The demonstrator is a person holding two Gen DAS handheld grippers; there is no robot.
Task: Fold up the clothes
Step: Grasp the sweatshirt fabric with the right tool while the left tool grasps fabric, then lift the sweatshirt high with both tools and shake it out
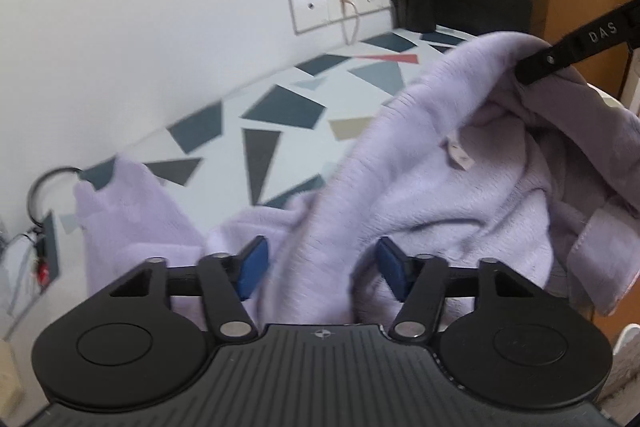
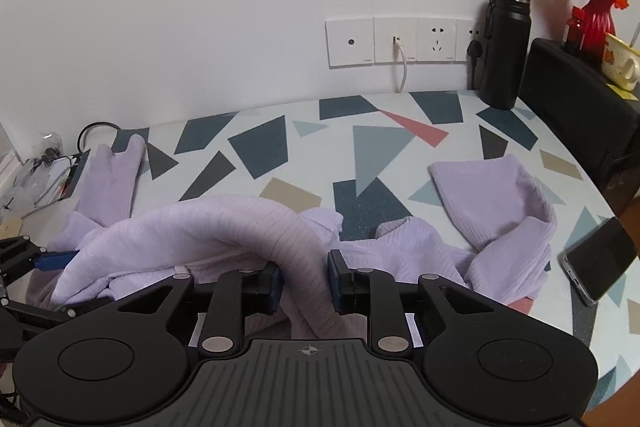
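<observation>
Clearly the lilac sweater (image 2: 224, 227) is half lifted, half lying on the patterned table (image 2: 256, 147) — one sleeve (image 2: 112, 175) stretched toward the far left, the other (image 2: 492, 195) bent at the right. The right gripper (image 2: 304, 277) has its jaws pinched on a raised ridge of the knit; the left gripper (image 1: 318, 271) stands with its pads wide apart, a band of fabric running between them and gripped by neither. With only one hold, the soft knit may sag or slip and bunch unevenly. A dragged right sleeve could also nudge the phone (image 2: 600, 259) lying near the table's edge — or sweep it off.
</observation>
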